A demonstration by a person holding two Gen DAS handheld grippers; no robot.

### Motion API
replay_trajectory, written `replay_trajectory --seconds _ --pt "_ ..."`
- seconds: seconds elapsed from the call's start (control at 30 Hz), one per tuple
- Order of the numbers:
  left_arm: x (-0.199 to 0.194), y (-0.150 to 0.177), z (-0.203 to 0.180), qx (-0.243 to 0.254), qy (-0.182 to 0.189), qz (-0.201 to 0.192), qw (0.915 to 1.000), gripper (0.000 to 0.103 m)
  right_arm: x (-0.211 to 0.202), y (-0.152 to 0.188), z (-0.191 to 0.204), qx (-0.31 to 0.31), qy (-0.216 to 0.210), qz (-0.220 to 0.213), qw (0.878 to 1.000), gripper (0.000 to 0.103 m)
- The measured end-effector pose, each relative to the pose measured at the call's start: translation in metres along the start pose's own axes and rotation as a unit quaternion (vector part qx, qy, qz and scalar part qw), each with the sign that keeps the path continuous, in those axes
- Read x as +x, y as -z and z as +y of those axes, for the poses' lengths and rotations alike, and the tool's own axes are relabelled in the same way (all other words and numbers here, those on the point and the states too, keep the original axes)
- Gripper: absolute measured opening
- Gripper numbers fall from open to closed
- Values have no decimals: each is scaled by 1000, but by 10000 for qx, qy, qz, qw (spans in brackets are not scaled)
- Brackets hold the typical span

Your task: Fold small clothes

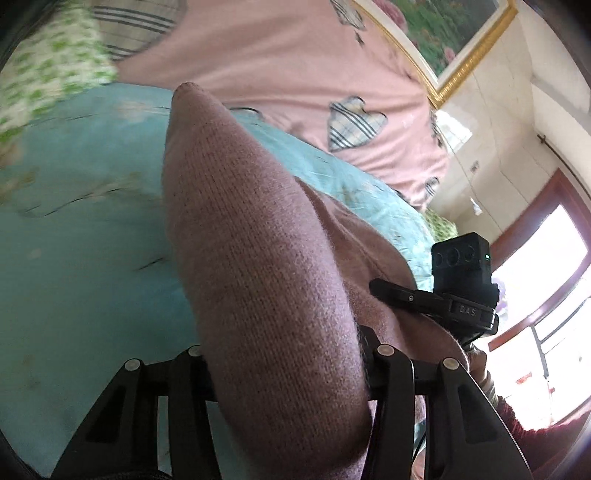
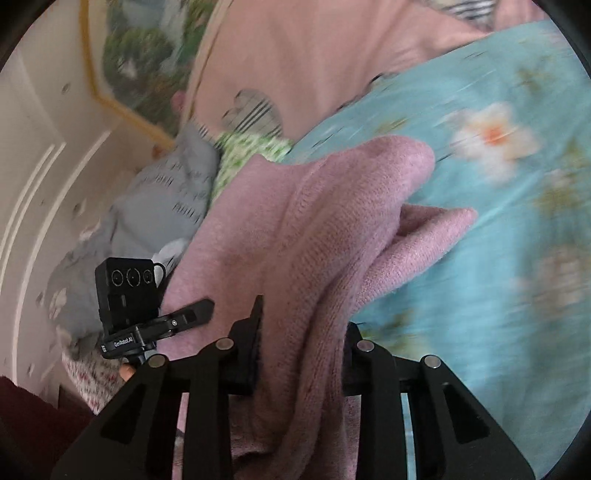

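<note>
- Left gripper [image 1: 284, 365]: my left wrist view shows the jaws pinching a thick fold of the pink knit garment [image 1: 266, 258]; the cloth fills the gap between them and rises away from me to a rounded point.
- Pink knit garment: held up off the turquoise floral bedspread [image 1: 81, 229] by both of my grippers, with the bedspread under it on the left and far side.
- Right gripper [image 2: 303, 354]: in my right wrist view the jaws are clamped on another bunch of the same garment [image 2: 314, 221], which drapes forward in two soft lobes over the bedspread [image 2: 498, 258].
- Pink sheet with plaid hearts [image 1: 295, 55]: lies beyond the bedspread, far side.
- Green-sprigged cloth [image 1: 48, 74]: far left in the left view, blurred.
- Grey patterned fabric [image 2: 159, 206]: heaped at the left in the right view, by the cream wall panel [image 2: 44, 166].
- Gilt-framed flower picture [image 1: 443, 33]: far right, against the wall.
</note>
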State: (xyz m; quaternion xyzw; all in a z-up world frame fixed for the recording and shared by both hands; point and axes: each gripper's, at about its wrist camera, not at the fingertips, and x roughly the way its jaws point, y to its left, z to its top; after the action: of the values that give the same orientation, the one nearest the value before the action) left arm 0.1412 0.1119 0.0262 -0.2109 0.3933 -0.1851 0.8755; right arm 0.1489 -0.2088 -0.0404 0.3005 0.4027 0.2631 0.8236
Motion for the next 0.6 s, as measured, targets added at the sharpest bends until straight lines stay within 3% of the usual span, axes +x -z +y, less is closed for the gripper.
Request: replay_trajectory --seconds 0.17,0.27,0.43,0.6 --pt "-23 30 44 -464 -178 -19 9988 48 57 22 13 -4 -196 481 9987 30" --pt "-15 45 65 -746 -258 114 9968 50 79 32 6 73 -20 764 9970 31" --pt "-10 55 78 -1147 -152 24 9933 59 78 42 -7 284 153 702 9970 45" --pt "-29 63 72 -1139 -480 -46 9923 64 56 38 4 238 607 504 9966 55"
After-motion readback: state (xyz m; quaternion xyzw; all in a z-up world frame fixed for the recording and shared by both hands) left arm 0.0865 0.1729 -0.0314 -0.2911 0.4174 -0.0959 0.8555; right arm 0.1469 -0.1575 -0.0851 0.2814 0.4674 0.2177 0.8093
